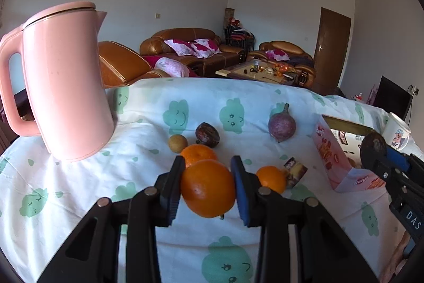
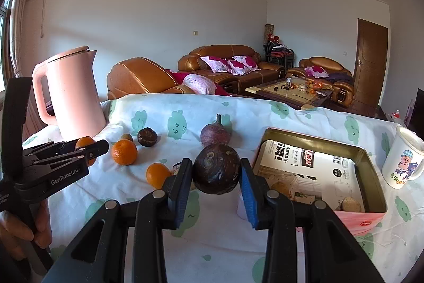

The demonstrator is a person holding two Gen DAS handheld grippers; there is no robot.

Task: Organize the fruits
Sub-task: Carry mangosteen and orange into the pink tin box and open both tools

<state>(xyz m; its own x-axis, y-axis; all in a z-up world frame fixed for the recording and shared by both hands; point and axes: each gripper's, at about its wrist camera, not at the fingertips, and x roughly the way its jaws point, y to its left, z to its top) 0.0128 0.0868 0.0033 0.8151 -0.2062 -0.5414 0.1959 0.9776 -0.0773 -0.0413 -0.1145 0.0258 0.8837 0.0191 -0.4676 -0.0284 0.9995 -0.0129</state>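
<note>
Both of our grippers are loaded. Our left gripper (image 1: 208, 186) is clamped on a large orange (image 1: 208, 188), its pads pressing the fruit from both sides just above the cloth-covered table (image 1: 79, 190). Our right gripper (image 2: 216, 171) is clamped on a dark brown round fruit (image 2: 216, 168), held in the air just beside the left wall of the open tin box (image 2: 371, 177), which sits toward the table's right edge.

Behind the held orange a second orange (image 1: 197, 153) lies touching it or nearly so; we cannot tell which. A smaller orange (image 1: 270, 178) rests just to the right of the left gripper, with a small printed packet (image 1: 295, 171) beside it. Further back toward the far edge lie a small tan round fruit (image 1: 177, 143), a dark wrinkled fruit (image 1: 207, 135) and a purple fruit with a stem (image 1: 281, 125), each apart from the others.

Inside the box we see printed packaging (image 2: 304, 163) and a pale round item (image 2: 351, 204) near its front wall. A pink kettle (image 1: 63, 81) stands at the far left corner, and a white cartoon mug (image 2: 404, 161) stands at the right edge, beside the box.
</note>
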